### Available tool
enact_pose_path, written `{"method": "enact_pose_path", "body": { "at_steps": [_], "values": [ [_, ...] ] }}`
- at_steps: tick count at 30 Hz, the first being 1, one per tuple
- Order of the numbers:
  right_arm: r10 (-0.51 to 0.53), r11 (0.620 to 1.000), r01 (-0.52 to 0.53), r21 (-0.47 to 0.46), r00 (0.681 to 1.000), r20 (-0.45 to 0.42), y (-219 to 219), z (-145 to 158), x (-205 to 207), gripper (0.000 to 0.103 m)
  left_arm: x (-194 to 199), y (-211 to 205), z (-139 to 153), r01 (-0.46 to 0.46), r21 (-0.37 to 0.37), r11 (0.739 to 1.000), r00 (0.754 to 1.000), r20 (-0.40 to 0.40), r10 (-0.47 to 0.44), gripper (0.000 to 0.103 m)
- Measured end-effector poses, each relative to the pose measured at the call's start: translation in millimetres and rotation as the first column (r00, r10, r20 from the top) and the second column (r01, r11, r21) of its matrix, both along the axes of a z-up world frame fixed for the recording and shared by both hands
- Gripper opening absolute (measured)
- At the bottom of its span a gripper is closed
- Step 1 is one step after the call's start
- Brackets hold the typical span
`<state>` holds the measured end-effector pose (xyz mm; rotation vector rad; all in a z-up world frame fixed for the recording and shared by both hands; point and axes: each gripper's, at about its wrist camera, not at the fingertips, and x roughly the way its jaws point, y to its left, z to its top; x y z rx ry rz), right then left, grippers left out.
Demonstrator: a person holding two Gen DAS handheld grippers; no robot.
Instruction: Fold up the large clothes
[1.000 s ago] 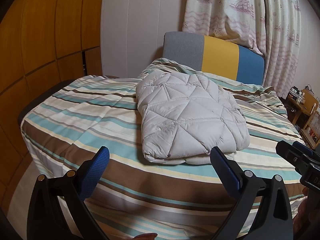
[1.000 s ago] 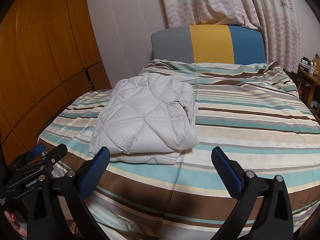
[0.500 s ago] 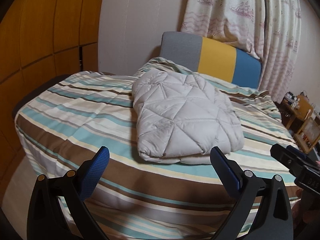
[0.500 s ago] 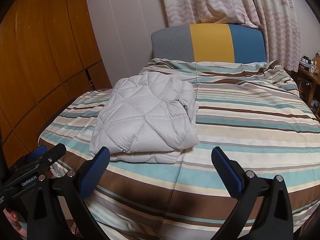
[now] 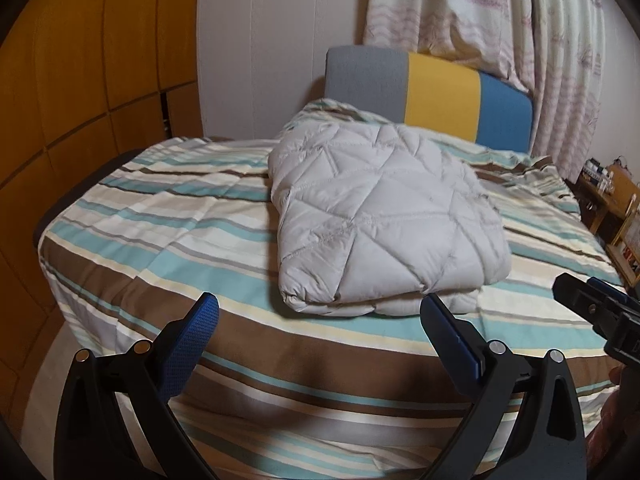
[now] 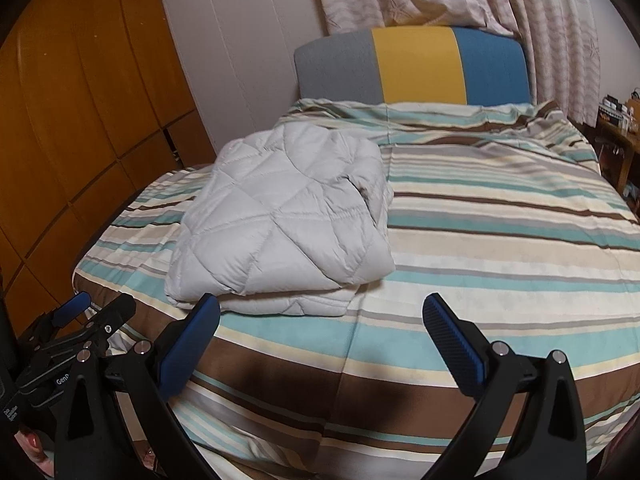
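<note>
From the left wrist, you are holding the left gripper (image 5: 316, 312) spread wide and empty just short of the folded quilted jacket (image 5: 384, 216), which is lying on the striped bed (image 5: 160, 240). From the right wrist, your right gripper (image 6: 320, 312) is gaping empty beside that jacket (image 6: 280, 224).

Dim warm indoor light, source not visible. Strong fisheye bending, black vignette in corners of both views. Soft dark shadows on brown band of striped bedspread (image 6: 500, 240) at near edge. Pale grey quilted folded jacket (image 5: 384, 216) slightly soft, no glare. Orange wooden wall panels (image 5: 80, 80) darker toward frame edge.
</note>
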<state>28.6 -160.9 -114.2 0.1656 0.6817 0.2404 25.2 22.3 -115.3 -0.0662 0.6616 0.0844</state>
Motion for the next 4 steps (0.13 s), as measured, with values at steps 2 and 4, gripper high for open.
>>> {"method": "enact_pose_path", "body": {
  "at_steps": [2,4],
  "values": [
    [-0.012,1.0,0.012,0.0,1.0,-0.024,-3.3,-5.9,8.1,0.101,9.8,2.8,-5.6,-0.005,0.003,1.0,1.0,-0.026,0.005,0.1],
    [-0.035,0.999,0.036,0.004,0.998,-0.056,-11.7,-14.7,19.9,0.101,19.8,7.0,-11.0,-0.02,0.004,1.0,0.998,-0.053,0.02,0.1]
  ]
}}
